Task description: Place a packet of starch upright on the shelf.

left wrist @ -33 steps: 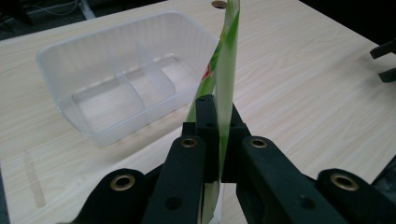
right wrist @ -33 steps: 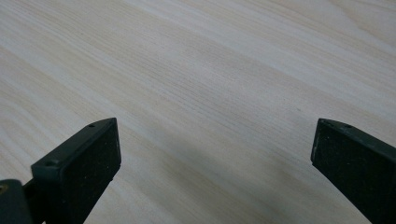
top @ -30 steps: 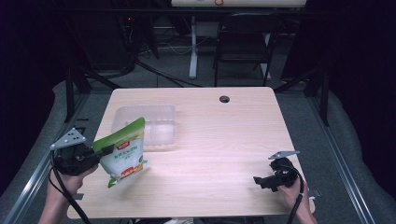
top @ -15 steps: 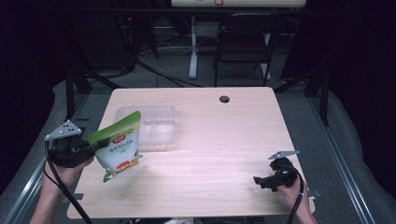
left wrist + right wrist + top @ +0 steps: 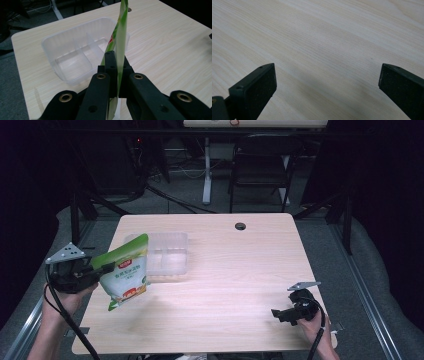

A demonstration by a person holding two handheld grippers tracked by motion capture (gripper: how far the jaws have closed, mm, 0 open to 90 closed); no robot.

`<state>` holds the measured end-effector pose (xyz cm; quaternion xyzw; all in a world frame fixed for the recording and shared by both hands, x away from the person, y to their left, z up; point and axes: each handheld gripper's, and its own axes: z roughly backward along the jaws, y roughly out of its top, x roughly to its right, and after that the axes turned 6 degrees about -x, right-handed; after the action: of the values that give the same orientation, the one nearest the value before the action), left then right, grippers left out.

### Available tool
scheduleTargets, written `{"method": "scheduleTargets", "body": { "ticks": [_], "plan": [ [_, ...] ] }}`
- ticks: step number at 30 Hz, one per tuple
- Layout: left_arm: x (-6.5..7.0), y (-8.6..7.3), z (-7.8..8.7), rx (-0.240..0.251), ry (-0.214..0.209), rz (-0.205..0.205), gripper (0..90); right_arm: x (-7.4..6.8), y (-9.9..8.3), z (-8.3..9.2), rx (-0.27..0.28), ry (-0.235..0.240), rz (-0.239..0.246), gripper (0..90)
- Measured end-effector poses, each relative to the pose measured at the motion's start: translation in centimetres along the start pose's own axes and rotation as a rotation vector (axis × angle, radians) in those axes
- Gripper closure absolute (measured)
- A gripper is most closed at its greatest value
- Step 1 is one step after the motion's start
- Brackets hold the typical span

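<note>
Evidently the left gripper [image 5: 102, 269] pinches the pouch [image 5: 125, 272] by its edge, hanging it clear just left of the tray [image 5: 172, 255] for loading; the right gripper [image 5: 280, 312] rests open, near right.

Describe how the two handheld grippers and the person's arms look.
Both the left gripper and the right gripper are black, each topped by a grey three-cornered plate and trailing a black cable. The jaws are flat black bars with brass-coloured rivets at the joints. The forearms are bare, with no sleeves showing.
</note>
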<state>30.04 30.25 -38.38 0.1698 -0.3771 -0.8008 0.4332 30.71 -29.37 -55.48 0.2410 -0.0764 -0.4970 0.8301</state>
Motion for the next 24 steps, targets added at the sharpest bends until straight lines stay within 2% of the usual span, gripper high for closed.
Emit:
{"method": "scheduleTargets", "body": {
  "ticks": [24],
  "plan": [
    [-0.9,2.7,0.3,0.016,0.028,-0.010,90.0,0.0,0.0,0.1,0.003,-0.003,0.003,1.1]
  ]
}}
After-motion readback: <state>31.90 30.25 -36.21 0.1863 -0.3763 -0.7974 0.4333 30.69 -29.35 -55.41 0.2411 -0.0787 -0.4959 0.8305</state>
